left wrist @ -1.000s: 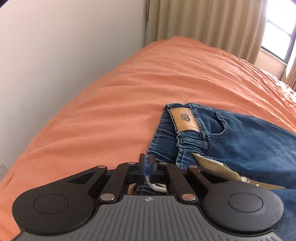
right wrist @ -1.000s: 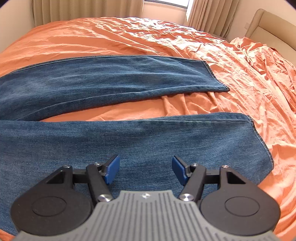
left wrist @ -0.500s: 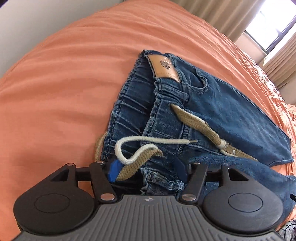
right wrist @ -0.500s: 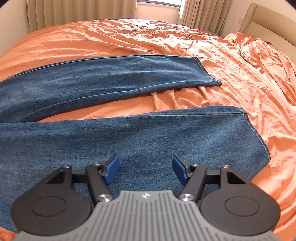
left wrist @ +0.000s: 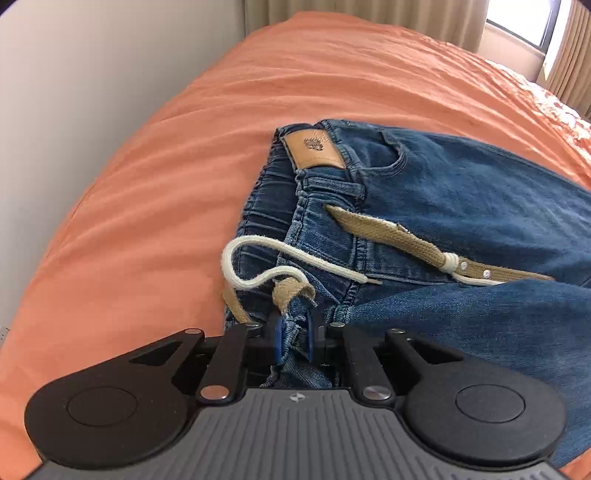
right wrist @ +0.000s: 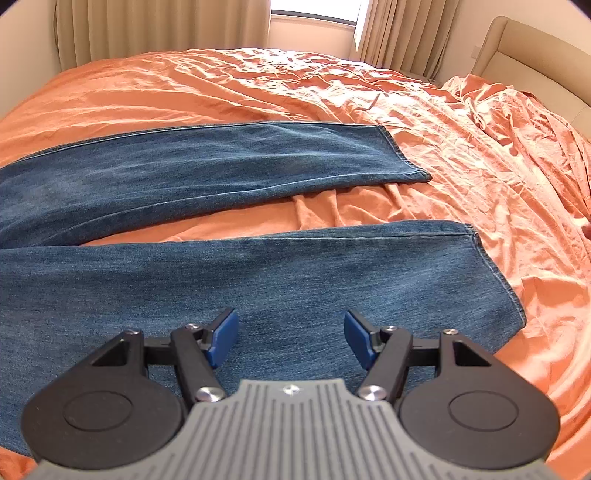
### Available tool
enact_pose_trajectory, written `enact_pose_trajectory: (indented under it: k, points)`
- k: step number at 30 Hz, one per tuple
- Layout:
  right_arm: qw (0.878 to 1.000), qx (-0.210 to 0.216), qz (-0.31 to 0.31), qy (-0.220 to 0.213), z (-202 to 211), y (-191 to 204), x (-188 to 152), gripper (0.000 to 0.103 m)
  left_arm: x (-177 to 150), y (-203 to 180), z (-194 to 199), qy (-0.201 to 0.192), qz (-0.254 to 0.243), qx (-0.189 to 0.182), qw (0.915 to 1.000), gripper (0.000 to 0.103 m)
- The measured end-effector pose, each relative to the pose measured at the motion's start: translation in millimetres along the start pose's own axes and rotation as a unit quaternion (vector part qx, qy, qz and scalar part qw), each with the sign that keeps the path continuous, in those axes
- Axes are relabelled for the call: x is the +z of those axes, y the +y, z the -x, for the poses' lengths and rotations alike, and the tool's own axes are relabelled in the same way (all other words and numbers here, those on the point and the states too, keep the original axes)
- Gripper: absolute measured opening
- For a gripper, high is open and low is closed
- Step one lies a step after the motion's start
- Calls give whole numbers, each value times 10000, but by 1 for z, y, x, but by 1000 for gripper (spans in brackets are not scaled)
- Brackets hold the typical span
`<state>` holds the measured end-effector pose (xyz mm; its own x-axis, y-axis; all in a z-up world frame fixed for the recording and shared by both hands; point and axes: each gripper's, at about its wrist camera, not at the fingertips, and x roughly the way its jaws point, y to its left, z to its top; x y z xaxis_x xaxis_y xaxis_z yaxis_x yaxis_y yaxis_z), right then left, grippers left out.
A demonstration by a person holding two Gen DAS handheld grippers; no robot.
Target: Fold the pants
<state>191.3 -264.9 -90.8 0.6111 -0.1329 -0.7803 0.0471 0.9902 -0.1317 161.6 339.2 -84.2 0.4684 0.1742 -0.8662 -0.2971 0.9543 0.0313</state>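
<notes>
Blue jeans [left wrist: 461, 206] lie on an orange bed. The left wrist view shows the waistband with a tan leather patch [left wrist: 314, 151], a tan belt [left wrist: 406, 243] and a white drawstring [left wrist: 258, 258]. My left gripper [left wrist: 294, 336] is shut on the near waistband edge, denim pinched between the blue pads. The right wrist view shows both legs [right wrist: 258, 273] spread apart, hems to the right. My right gripper [right wrist: 290, 338] is open and empty just above the near leg.
Orange bedsheet [right wrist: 461, 122] is wrinkled beyond the hems. A pale wall [left wrist: 74, 92] runs along the bed's left side. Curtains and a window [right wrist: 314, 18] stand at the far end. A beige headboard [right wrist: 535, 55] is at the right.
My left gripper opened half a second ago and has now closed on the waistband edge. My right gripper stayed open and shifted slightly over the near leg.
</notes>
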Motion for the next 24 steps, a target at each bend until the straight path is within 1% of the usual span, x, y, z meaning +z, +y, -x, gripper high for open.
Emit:
enact_pose_trajectory:
  k: [2,3,4,6,7,8,10,12,14,15,17,18,20,21,24]
  points:
    - [10000,-19,66,14,6,-9,0,61,-4,-14,-22,108,-367,258,9989,14]
    - [10000,-20,88,27,8,-14,0,61,-6,-19,-33,217,-460,338,9981,14]
    - [9999,-8,97,61,11,-21,1,61,-8,-21,-41,328,-498,369,9975,15]
    - [9999,35,61,155,16,-36,2,62,-5,-20,-45,393,-367,372,9979,18]
    - [9998,69,35,193,18,-43,3,64,-3,-19,-42,408,-372,341,9979,22]
    - [9997,122,9,222,21,-50,3,67,-1,-19,-37,374,-462,368,9976,27]
    - [9992,252,-6,302,24,-63,4,68,1,-20,-18,192,-677,452,9965,44]
    - [9984,388,7,423,24,-71,7,68,1,-22,2,71,-884,556,9945,47]
    - [9965,601,13,585,24,-78,11,68,1,-27,24,-39,-1080,575,9925,52]
    - [9954,698,18,653,25,-80,14,68,0,-31,35,-91,-1192,532,9914,55]
    - [9928,901,92,786,28,-83,20,68,-3,-43,55,-167,-1492,349,9880,55]
    - [9918,960,147,825,31,-84,23,68,-4,-51,63,-182,-1661,237,9857,56]
    - [9899,1043,319,907,39,-87,30,68,-11,-69,81,-226,-2093,2,9776,56]
    - [9889,1079,421,933,46,-89,34,68,-16,-79,88,-231,-2348,-100,9717,56]
    - [9851,1203,643,1048,65,-100,46,67,-33,-110,97,-96,-3187,-366,9471,56]
